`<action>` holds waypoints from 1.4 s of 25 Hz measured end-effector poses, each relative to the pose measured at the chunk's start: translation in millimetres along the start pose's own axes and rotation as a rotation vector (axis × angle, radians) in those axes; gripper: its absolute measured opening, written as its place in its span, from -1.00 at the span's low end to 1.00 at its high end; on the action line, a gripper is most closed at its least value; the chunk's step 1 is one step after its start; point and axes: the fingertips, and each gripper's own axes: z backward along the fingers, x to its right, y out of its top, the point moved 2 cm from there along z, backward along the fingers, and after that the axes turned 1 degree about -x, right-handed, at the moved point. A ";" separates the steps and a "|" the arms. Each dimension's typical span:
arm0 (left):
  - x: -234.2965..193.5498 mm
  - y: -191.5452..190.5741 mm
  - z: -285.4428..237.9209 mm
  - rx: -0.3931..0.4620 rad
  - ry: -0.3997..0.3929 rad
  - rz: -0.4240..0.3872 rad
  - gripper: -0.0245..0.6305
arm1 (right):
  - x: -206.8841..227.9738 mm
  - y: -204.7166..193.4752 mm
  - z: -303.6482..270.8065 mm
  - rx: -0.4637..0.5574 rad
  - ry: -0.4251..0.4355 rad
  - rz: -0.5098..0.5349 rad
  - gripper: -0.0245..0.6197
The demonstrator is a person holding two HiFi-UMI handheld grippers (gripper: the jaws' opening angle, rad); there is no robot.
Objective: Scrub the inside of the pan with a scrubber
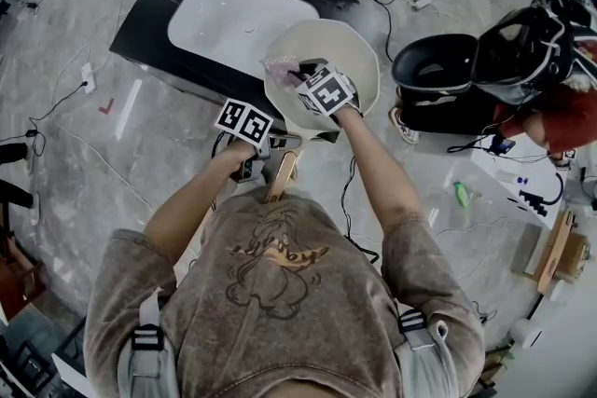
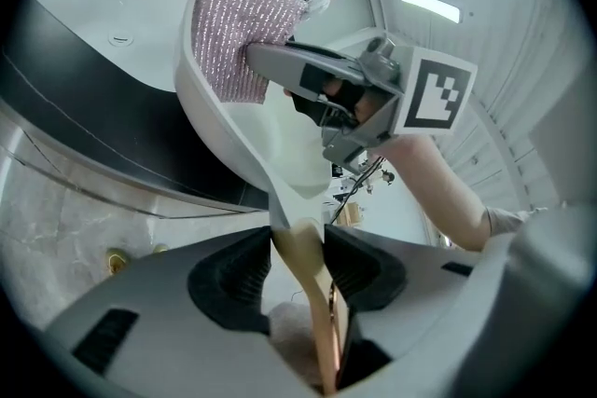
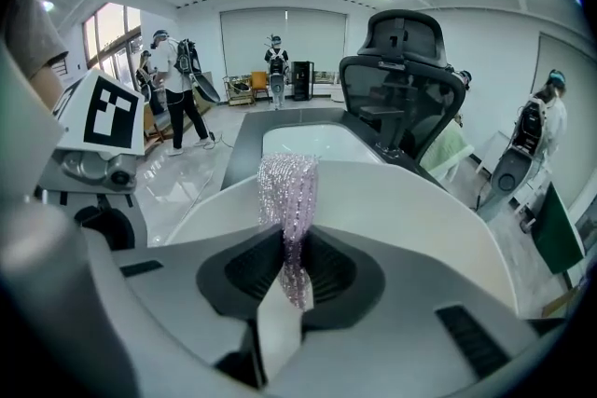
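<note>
A cream pan (image 1: 347, 51) is held up in front of me, tilted, with its wooden handle (image 1: 280, 174) pointing back at me. My left gripper (image 1: 269, 159) is shut on that handle (image 2: 306, 258), whose wood fills the gap between the black pads. My right gripper (image 1: 293, 72) reaches into the pan's bowl and is shut on a pink sparkly scrubber (image 1: 279, 65). In the left gripper view the scrubber (image 2: 238, 33) lies against the pan's inner wall (image 2: 233, 130) near the rim, with the right gripper (image 2: 266, 61) behind it. In the right gripper view the scrubber (image 3: 289, 186) stands pinched between the jaws of the right gripper (image 3: 292, 261), over the pan (image 3: 401, 200).
Beyond the pan, a white basin-like top (image 1: 233, 19) rests on a black table (image 1: 149, 23). A black office chair (image 1: 448, 75) stands at the right, with cables on the floor (image 1: 387, 5) around it. People (image 3: 177, 79) stand far off in the room.
</note>
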 end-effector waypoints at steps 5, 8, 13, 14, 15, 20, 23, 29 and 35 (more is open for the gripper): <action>0.1 0.1 -1.1 -0.044 0.003 -0.019 -0.34 | 6.7 1.2 -7.6 -0.001 -0.018 -0.016 -0.69; -1.0 -0.4 -2.5 -0.066 0.004 -0.027 -0.34 | 10.8 -0.1 -14.6 -0.002 -0.027 -0.031 -0.69; -0.8 -1.8 -4.1 -0.118 0.004 -0.047 -0.33 | 17.0 0.1 -28.3 -0.011 -0.060 -0.053 -0.68; -0.8 -2.0 -4.0 -0.131 0.005 -0.051 -0.33 | 18.4 1.6 -31.9 -0.004 -0.064 -0.055 -0.68; -1.0 -1.9 -3.9 -0.145 0.007 -0.054 -0.33 | 20.1 3.3 -36.1 0.007 -0.067 -0.055 -0.68; -0.8 -2.6 -5.2 -0.196 0.005 -0.074 -0.33 | 28.3 0.1 -51.6 -0.005 -0.085 -0.082 -0.68; 0.0 -3.5 -4.2 -0.216 0.001 -0.080 -0.33 | 30.7 1.9 -54.8 -0.016 -0.089 -0.106 -0.68; -0.7 -4.6 -3.0 -0.248 -0.008 -0.084 -0.33 | 40.4 9.6 -59.3 -0.028 -0.112 -0.102 -0.68; 2.8 -6.1 -3.9 -0.258 -0.010 -0.087 -0.33 | 62.5 13.9 -54.1 -0.034 -0.180 -0.097 -0.68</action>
